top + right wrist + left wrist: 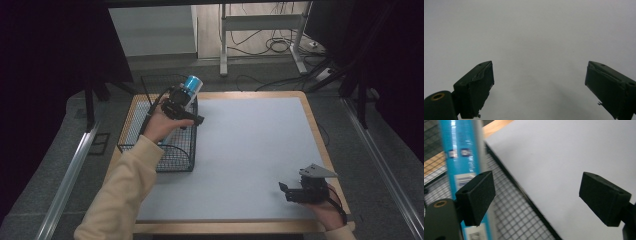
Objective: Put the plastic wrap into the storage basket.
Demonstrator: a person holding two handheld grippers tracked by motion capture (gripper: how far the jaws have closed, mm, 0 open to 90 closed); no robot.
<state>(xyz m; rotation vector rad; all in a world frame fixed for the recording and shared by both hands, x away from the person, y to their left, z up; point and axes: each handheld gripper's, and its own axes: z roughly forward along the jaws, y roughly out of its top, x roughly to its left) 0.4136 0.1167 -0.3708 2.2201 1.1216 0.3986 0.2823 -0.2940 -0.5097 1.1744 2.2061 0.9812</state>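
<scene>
Left tool (192,119) spread, raised over wire basket (172,155); right tool (287,192) spread, low on mat

a lab room: black curtains (45,75) left and right, loose cables (270,45) on the far floor, metal desk legs (223,45).

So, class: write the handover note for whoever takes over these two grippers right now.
Left gripper: open, nothing between its jaws, over the wire basket at the table's left edge.
Right gripper: open, empty, above the grey mat near the front right corner.
Blue tube: stands in the basket beside the left gripper, free of the pads.
Done: tube appears to be delivered to the basket.
Left: probably just drawing the left gripper clear.
</scene>
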